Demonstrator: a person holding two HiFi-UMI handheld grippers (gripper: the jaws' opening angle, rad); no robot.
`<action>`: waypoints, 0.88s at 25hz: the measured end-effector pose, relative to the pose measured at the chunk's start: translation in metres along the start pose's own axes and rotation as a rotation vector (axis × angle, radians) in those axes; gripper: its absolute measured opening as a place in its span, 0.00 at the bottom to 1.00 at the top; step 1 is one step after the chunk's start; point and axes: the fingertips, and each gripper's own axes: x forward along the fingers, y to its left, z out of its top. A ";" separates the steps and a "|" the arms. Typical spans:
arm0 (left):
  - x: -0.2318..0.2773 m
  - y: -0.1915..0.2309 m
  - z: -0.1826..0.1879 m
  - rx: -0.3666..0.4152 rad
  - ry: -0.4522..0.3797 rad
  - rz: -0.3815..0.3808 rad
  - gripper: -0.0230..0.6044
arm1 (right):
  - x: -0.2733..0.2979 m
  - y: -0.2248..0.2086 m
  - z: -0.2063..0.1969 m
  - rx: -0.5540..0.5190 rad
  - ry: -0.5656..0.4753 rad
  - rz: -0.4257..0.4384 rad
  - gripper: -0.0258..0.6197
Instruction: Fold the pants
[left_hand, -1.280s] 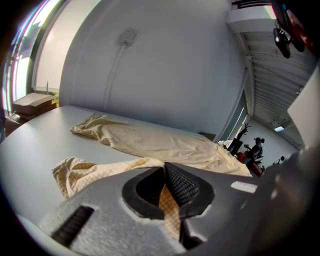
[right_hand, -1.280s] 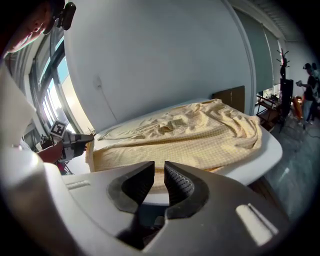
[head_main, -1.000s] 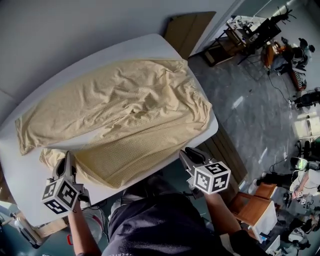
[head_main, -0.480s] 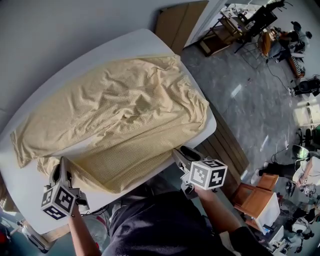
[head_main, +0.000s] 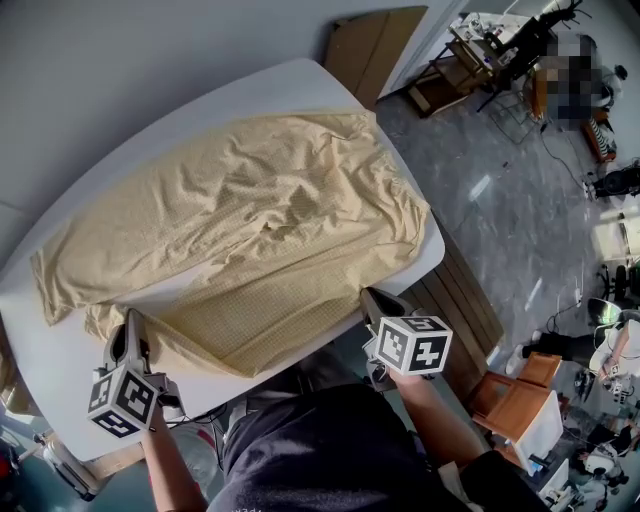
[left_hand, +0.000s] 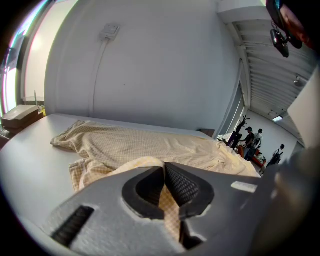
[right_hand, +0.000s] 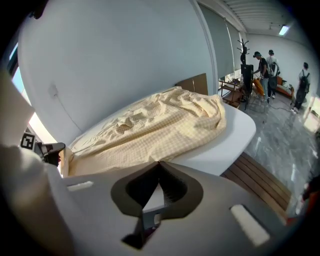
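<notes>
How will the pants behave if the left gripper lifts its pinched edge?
Likely floppy: the pants lie in soft wrinkles across the table. Probably light: thin cloth bunches between the left gripper's shut jaws. Lifted from that one point, they would likely sag and drag rather than rise flat.

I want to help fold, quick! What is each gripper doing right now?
Left gripper: closed on the pants.
Right gripper: just closed at the pants' edge; no cloth seen between the jaws.
</notes>
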 end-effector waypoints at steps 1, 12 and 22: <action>-0.004 0.004 0.001 -0.003 -0.010 0.006 0.04 | -0.002 0.000 0.003 -0.012 -0.011 0.001 0.04; -0.040 0.049 0.035 -0.007 -0.109 0.024 0.04 | -0.022 0.032 0.059 -0.050 -0.172 0.069 0.04; -0.041 0.085 0.064 -0.042 -0.139 0.142 0.04 | -0.010 0.075 0.124 -0.101 -0.259 0.162 0.04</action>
